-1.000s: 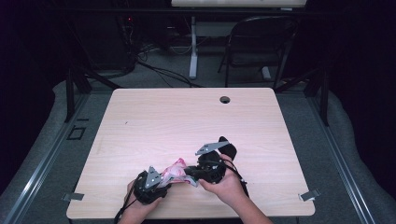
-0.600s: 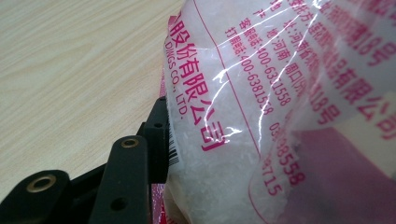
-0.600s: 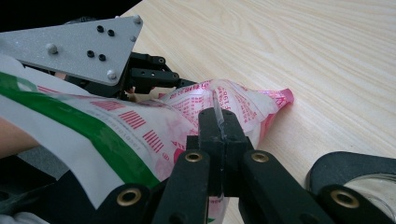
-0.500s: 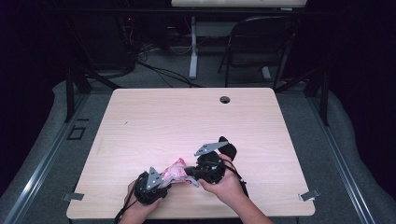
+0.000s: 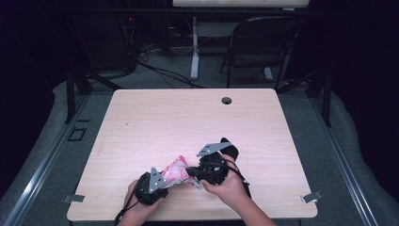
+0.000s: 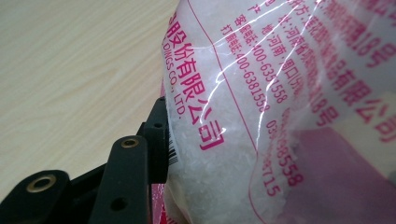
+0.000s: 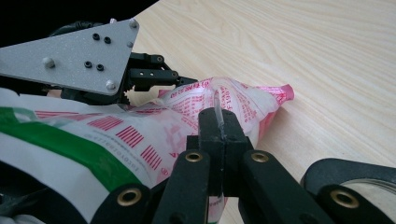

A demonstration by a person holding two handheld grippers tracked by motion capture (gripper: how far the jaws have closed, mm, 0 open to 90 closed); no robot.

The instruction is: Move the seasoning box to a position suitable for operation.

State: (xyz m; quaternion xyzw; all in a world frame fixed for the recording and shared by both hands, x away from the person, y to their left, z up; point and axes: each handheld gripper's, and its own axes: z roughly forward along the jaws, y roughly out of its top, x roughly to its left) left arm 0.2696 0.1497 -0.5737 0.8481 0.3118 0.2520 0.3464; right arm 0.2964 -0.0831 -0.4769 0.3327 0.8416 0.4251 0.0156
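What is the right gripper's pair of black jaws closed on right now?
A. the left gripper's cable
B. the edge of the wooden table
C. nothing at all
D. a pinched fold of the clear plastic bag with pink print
D: in the right gripper view the right gripper has its jaws pressed together on a thin fold of the pink-printed plastic bag.

A light wooden table point(image 5: 155, 122) with rounded corners stands on a grey floor point(image 5: 362, 155). A small round hole point(image 5: 227, 100) sits near its far edge, right of the middle. Beyond the table, a dark folding chair point(image 5: 263, 47) stands on the right, beside a white post point(image 5: 195, 47) that rises to a pale tabletop point(image 5: 240, 3). Black cables point(image 5: 160, 70) trail across the floor to the left of the post. A metal rail point(image 5: 42, 160) runs along the floor on the left side.
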